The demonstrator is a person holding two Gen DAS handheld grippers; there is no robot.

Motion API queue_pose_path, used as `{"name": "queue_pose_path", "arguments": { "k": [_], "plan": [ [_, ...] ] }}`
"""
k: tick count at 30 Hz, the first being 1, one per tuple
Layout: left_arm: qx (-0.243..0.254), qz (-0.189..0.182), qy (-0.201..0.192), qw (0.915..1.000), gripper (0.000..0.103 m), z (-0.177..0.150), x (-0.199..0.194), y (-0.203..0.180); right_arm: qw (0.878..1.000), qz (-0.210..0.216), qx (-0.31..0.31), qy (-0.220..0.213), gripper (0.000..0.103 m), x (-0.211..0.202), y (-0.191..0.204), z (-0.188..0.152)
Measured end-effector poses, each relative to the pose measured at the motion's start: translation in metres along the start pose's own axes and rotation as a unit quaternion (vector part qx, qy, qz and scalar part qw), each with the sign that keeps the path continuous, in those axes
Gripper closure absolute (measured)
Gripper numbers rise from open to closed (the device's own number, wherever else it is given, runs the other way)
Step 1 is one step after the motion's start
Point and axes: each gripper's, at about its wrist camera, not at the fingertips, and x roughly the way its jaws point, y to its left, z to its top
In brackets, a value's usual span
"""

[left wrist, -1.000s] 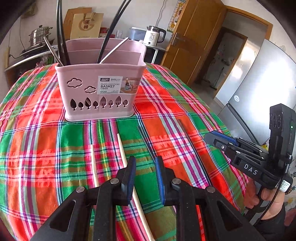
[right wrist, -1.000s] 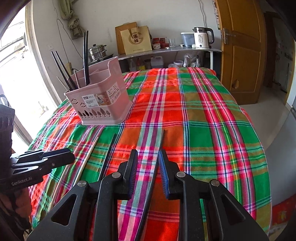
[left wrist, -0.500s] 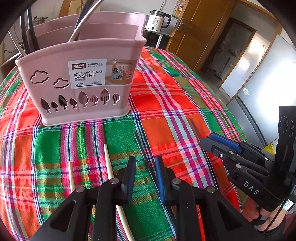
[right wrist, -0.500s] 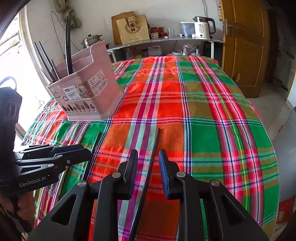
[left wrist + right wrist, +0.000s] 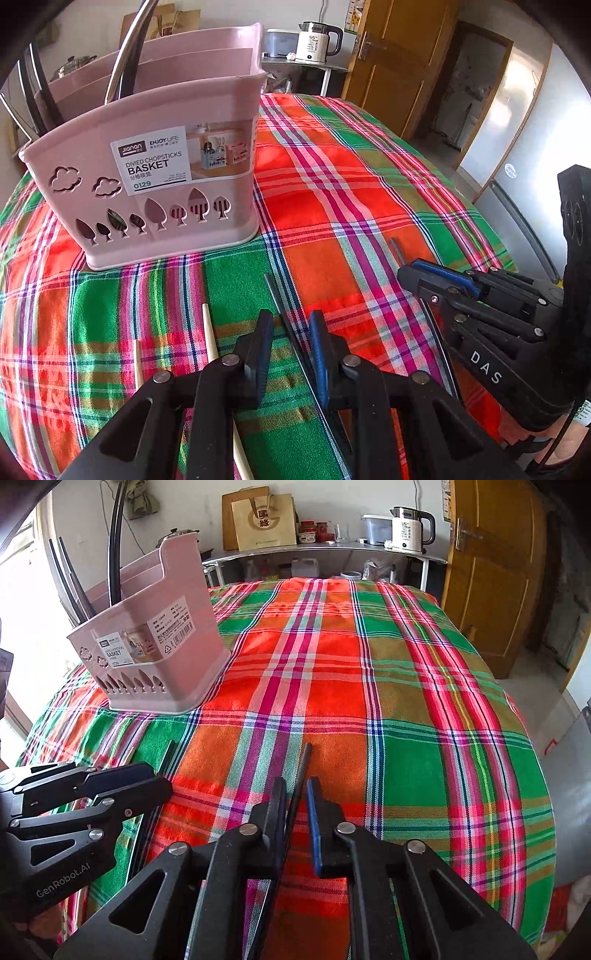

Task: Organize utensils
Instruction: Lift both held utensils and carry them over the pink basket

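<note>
Left wrist view: left claw point(image 5: 290, 345) low over the plaid tabletop point(image 5: 343, 192), jaws closing around a dark chopstick point(image 5: 284, 314) lying flat between them, pads not clearly pressing it. Two pale chopsticks point(image 5: 208, 334) flat just left of the claw. Pink basket point(image 5: 155, 177) upright beyond, holding dark chopsticks and a metal handle. Right claw point(image 5: 417, 275) at right, over a second dark chopstick point(image 5: 397, 251). Right wrist view: right claw point(image 5: 295, 812) closing on that dark chopstick point(image 5: 303, 771), stick against the left pad, small gap at the blue pad. Left claw point(image 5: 159, 779) at lower left, basket point(image 5: 159, 653) far left, kettle point(image 5: 408, 528) on a shelf behind.
</note>
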Motion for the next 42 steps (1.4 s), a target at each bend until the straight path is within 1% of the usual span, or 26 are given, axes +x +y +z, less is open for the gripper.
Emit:
{"name": "queue_pose_path", "arguments": {
  "k": [2,7,10,14,20,25,28,35,42],
  "plan": [
    [0.005,0.006,0.001,1.0000,0.094,0.001,0.002,-0.002,1.000,0.000,0.000,0.000,0.095,0.000,0.000,0.000],
    [-0.012,-0.010,0.006,0.9999,0.096,0.008,0.004,0.002,1.000,0.010,0.002,-0.004,0.096,-0.004,0.000,0.001],
    [-0.021,-0.024,0.005,0.9995,0.097,0.008,-0.004,0.009,1.000,0.018,0.003,-0.014,0.097,-0.014,0.001,0.004],
    [-0.019,-0.039,-0.017,0.9989,0.097,0.012,-0.027,0.008,0.999,0.025,0.006,-0.036,0.097,-0.033,0.003,0.012],
    [-0.014,-0.061,-0.066,0.9958,0.098,0.025,-0.080,0.012,0.996,0.036,0.004,-0.082,0.098,-0.073,0.009,0.026],
    [-0.005,-0.070,-0.109,0.9916,0.099,0.036,-0.126,0.017,0.992,0.041,-0.004,-0.123,0.098,-0.108,0.017,0.036],
    [-0.001,-0.070,-0.129,0.9892,0.099,0.041,-0.147,0.017,0.989,0.042,-0.007,-0.142,0.098,-0.125,0.021,0.040],
    [0.003,-0.071,-0.159,0.9847,0.099,0.045,-0.181,0.023,0.983,0.043,-0.012,-0.177,0.098,-0.156,0.029,0.044],
    [0.006,-0.070,-0.168,0.9832,0.099,0.042,-0.196,0.028,0.980,0.045,-0.017,-0.194,0.098,-0.171,0.035,0.044]
  ]
}}
